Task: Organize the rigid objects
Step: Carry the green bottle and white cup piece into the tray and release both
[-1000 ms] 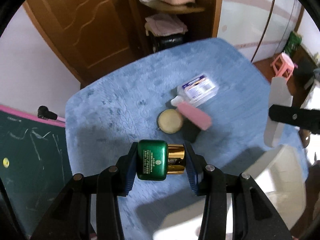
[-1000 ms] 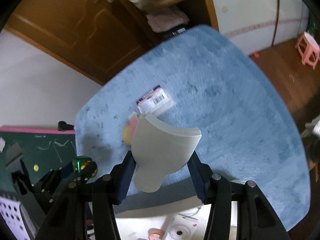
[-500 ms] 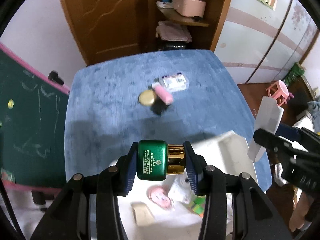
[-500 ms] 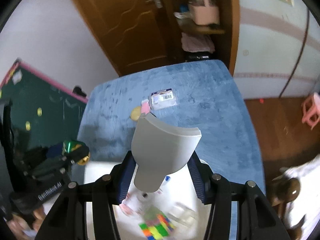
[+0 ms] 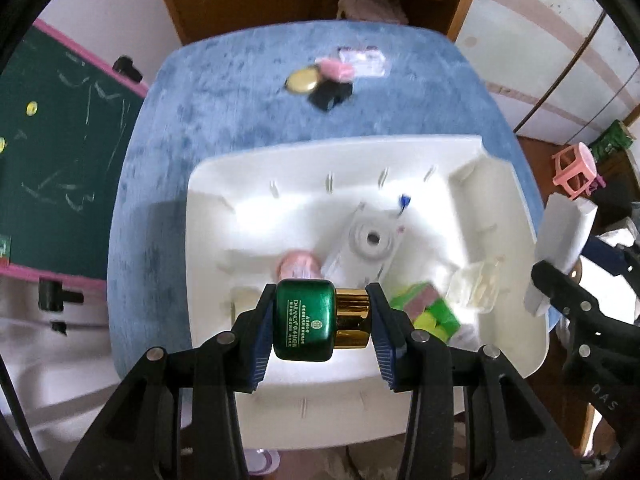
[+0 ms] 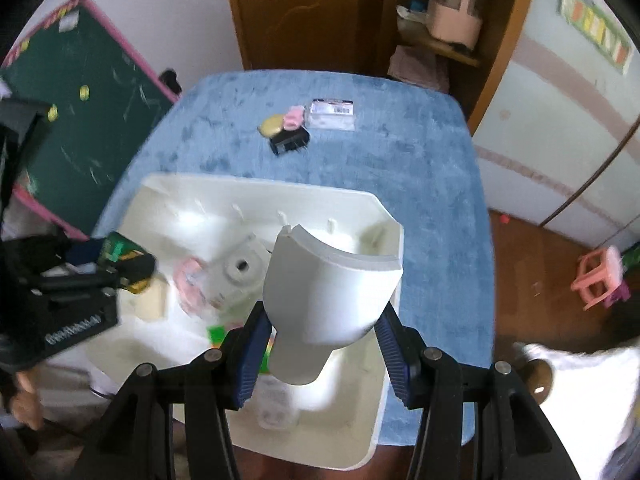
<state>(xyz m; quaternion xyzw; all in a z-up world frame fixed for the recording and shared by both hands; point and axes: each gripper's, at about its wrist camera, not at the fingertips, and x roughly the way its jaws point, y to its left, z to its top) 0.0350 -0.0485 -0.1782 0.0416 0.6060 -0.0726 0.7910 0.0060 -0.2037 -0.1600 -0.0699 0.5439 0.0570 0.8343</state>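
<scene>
The left hand-held gripper (image 5: 320,326) is clamped on a green bottle (image 5: 304,325) by base and gold cap, low centre of its frame, over the white bin (image 5: 208,208). The right hand-held gripper (image 6: 320,340) grasps a grey scoop (image 6: 332,292), also above the bin. To do this well, I would lower each straight down before letting go, bottle into the bare lower-left floor, away from the cube (image 5: 424,312). The two grippers hang near each other; bin walls crowd the right. The counter (image 6: 432,184) beyond lies mostly open.
</scene>
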